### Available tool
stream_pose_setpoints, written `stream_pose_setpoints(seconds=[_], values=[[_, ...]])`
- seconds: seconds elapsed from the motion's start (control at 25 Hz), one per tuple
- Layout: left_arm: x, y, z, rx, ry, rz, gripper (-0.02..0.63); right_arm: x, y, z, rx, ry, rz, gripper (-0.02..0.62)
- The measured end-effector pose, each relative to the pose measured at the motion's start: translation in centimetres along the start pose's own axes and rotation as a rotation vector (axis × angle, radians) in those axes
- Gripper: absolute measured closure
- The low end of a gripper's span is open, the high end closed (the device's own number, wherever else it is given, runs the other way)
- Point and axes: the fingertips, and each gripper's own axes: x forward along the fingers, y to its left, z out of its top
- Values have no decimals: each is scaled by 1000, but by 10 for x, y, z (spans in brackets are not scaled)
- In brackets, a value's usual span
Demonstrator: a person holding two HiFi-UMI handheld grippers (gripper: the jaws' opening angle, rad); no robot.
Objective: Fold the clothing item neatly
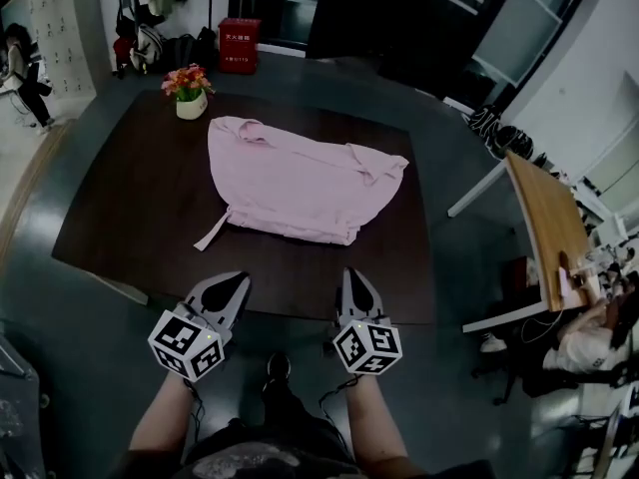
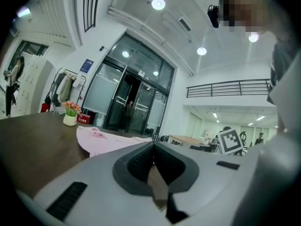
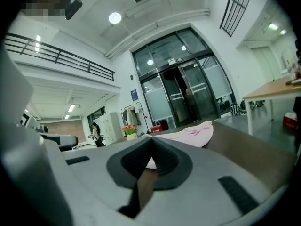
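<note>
Evidently soft, light and limp, the pink top (image 1: 300, 183) is best pinched at its near hem corners. Left gripper (image 1: 230, 285) and right gripper (image 1: 356, 279) are seen closed, empty.

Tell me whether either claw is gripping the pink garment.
No: left claw and right claw are shut, short of the pink garment.

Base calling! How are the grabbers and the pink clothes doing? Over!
Left gripper shut, empty; right gripper shut, empty. Pink garment flat on table, not gripped. Flower pot at far corner, not blocking.
</note>
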Motion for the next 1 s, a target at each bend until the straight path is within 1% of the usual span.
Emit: stream_pose_setpoints(seconds=[0.28, 0.4, 0.56, 0.72, 1.0], values=[[-110, -44, -19, -5, 7, -17, 595, -99, 81, -1, -114, -39, 50, 601], [-142, -63, -29, -19, 6, -34, 595, -147, 98, -9, -148, -36, 48, 601], [-177, -86, -35, -16, 17, -67, 595, -195, 119, -28, -161, 4, 50, 601], [-202, -102, -45, -12, 35, -90, 595, -224, 136, -43, -168, 31, 46, 601], [-222, -113, -61, -34, 63, -111, 595, -239, 153, -59, -186, 63, 44, 601]])
